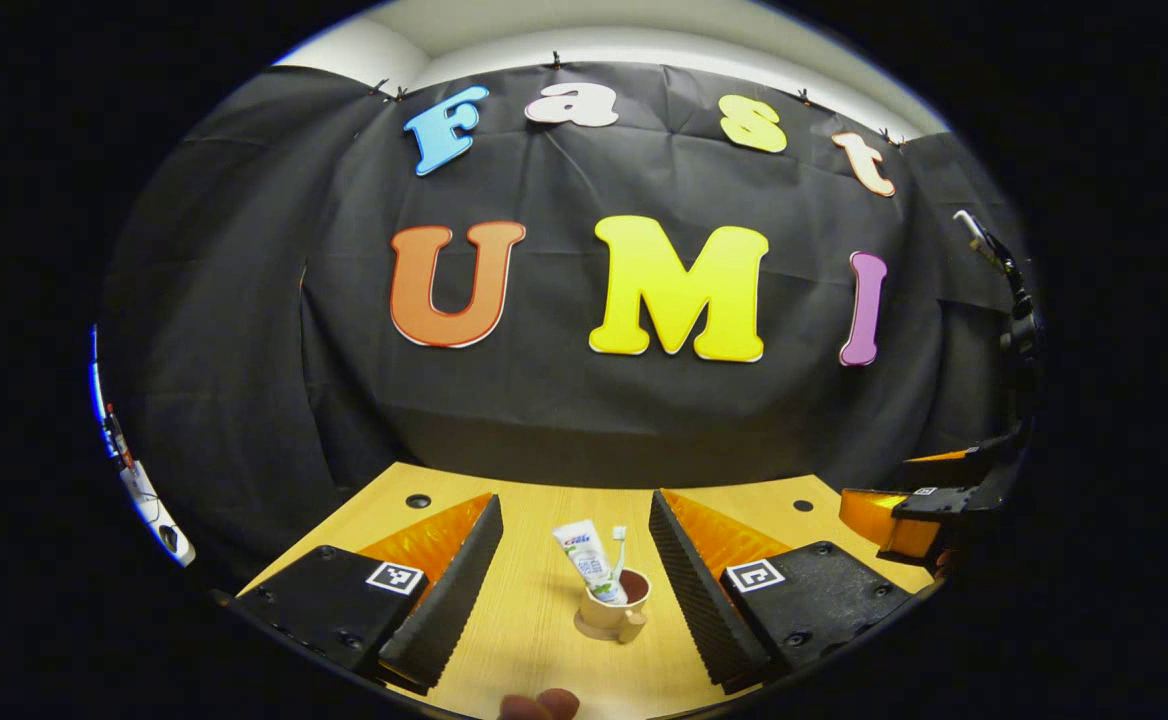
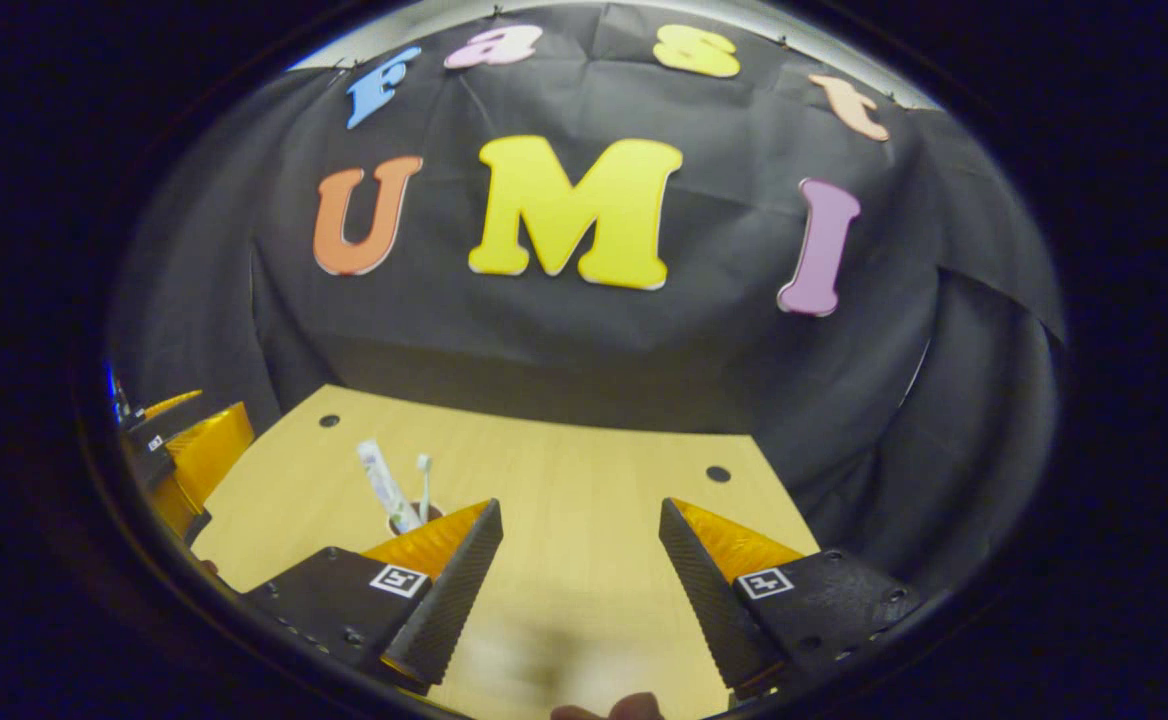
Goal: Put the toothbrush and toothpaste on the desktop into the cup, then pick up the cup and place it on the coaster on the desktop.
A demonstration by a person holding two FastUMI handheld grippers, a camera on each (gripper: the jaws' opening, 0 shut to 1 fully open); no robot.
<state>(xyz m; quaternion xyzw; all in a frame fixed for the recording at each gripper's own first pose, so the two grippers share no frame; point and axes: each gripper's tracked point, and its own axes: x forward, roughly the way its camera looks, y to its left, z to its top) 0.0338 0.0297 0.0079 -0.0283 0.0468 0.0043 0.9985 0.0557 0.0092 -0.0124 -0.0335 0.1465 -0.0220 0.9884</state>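
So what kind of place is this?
Probably a small recording booth: a black cloth wall hangs behind a wooden desktop, where a cup holds a toothbrush and toothpaste.

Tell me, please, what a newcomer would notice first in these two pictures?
The eye goes to the small cup standing on a coaster in the middle of the wooden desktop, with the toothpaste and toothbrush sticking up out of it. It sits framed between the open fingers of the left gripper. The right gripper, also open, points at bare desktop to the cup's right.
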